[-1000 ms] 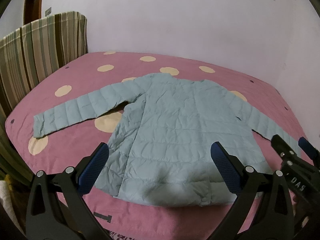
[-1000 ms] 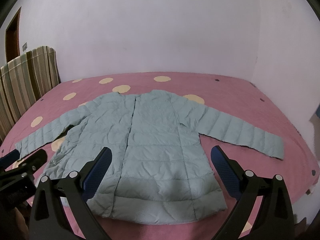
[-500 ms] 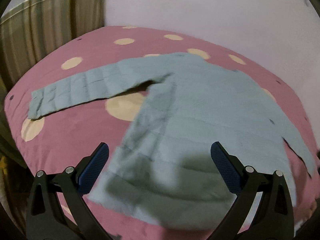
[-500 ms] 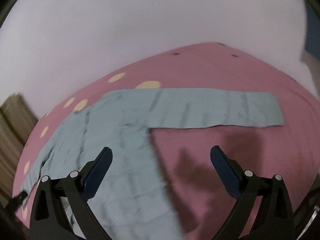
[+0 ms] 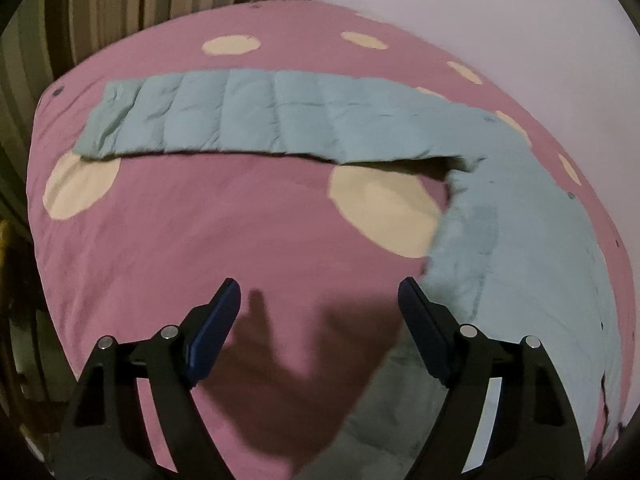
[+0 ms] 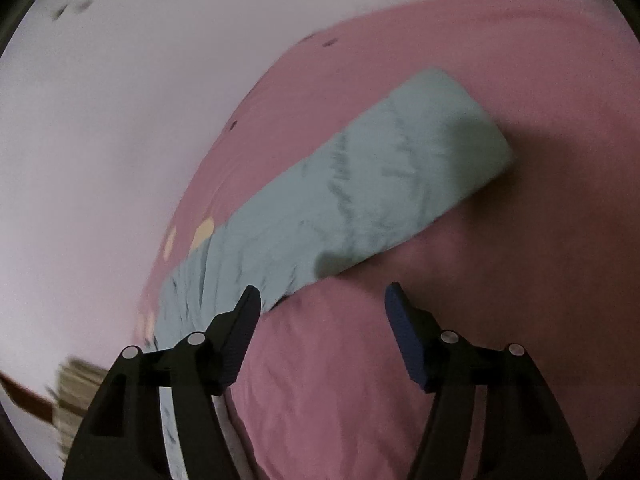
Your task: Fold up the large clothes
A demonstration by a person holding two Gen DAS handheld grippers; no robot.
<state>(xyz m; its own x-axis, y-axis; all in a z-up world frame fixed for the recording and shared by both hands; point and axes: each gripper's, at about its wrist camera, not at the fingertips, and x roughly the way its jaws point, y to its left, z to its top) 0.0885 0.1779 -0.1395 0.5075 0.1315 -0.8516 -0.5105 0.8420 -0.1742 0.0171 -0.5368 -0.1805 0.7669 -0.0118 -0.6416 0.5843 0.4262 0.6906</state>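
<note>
A pale blue quilted jacket (image 5: 520, 240) lies flat on a pink bed. Its one sleeve (image 5: 248, 120) stretches leftward in the left wrist view, its other sleeve (image 6: 380, 184) runs up to the right in the right wrist view. My left gripper (image 5: 318, 304) hovers over bare pink cover beside the jacket's side edge; its jaws are closing with nothing between them. My right gripper (image 6: 322, 304) hangs just below the other sleeve, near the armpit; its jaws are closing too, over bare cover.
The pink bedcover (image 5: 200, 220) carries cream dots. A striped headboard or curtain (image 5: 120, 4) stands at the far left. A pale wall (image 6: 120, 120) backs the bed. The bed's left edge drops off near the left gripper.
Both grippers have dropped lower and swung outward, the left toward the left sleeve, the right toward the right sleeve. Both pairs of jaws have narrowed. The jacket has not moved.
</note>
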